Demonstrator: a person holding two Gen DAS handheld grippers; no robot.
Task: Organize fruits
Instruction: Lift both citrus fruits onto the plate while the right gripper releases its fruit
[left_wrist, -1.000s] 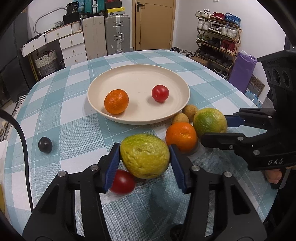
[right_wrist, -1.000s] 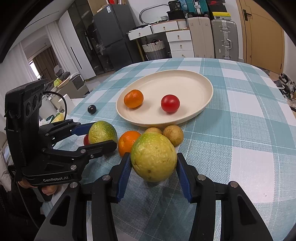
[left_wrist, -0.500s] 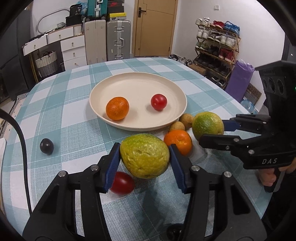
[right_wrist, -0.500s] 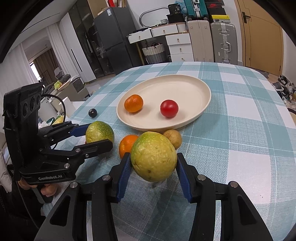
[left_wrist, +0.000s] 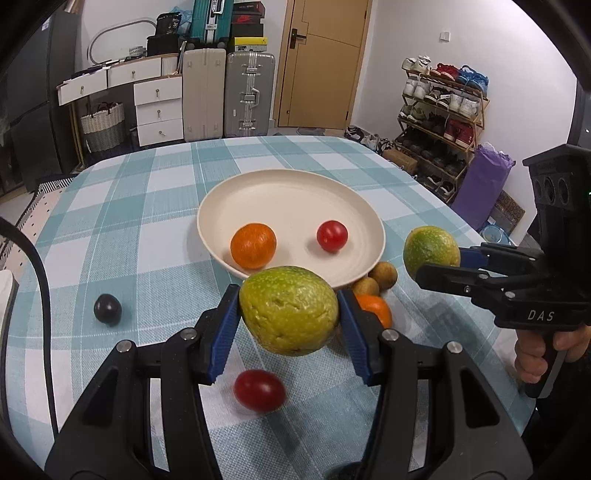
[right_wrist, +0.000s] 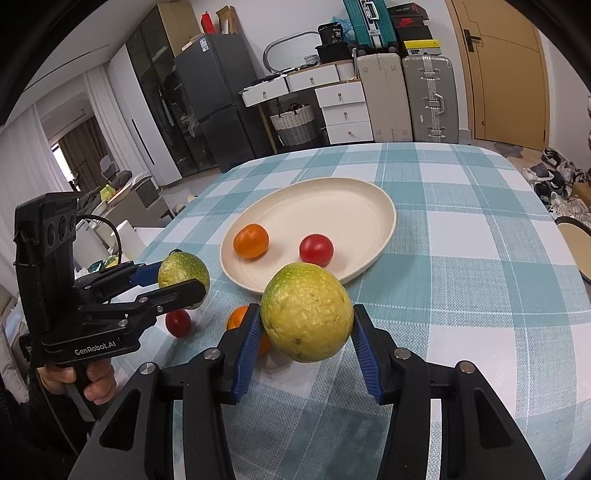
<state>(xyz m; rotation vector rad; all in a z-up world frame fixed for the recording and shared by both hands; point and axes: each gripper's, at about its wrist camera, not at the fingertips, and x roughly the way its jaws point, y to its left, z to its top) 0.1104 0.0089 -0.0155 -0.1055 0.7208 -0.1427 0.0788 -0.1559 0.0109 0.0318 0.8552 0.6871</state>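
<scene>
A: How are the fruits held?
B: A green-yellow fruit (left_wrist: 290, 310) is clamped crosswise in the left gripper (left_wrist: 288, 325), another (right_wrist: 306, 312) in the right gripper (right_wrist: 304, 332), both above the tabletop (right_wrist: 480, 258).
A: Clearance?
B: Open room is seen on the plate (right_wrist: 332, 210).

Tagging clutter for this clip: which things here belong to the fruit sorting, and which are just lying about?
In the job: plate; orange and tomato on it; green fruit in left gripper; green fruit in right gripper; loose tomato; dark plum.

Lying about: suitcases, shoe rack, basket.
</scene>
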